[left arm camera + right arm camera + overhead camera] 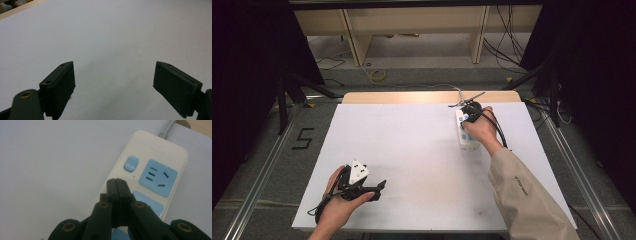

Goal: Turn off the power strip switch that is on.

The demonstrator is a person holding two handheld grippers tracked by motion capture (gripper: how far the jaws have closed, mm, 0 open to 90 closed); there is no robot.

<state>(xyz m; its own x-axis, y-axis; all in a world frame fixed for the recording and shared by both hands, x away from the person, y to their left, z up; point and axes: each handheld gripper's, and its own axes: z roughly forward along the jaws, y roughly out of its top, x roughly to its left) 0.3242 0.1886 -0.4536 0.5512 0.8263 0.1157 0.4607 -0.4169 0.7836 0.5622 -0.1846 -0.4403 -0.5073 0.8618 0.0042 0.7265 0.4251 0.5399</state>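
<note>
Power strip sits upper right of high view, on white surface. Cream body, rounded corners, light blue sockets, small blue switch beside end socket, grey cable out far end. Right claw pressed together, nothing pinched, tips just short of switch, over strip. Left claw spread wide, lower left of high view, bare surface between jaws.

**Lighting and picture quality**

Even overhead light on the white table; surroundings dark at both sides. Faint soft shadows under the black pads. Gripper views slightly soft, bluish cast; no glare; near hinges blurred.
</note>
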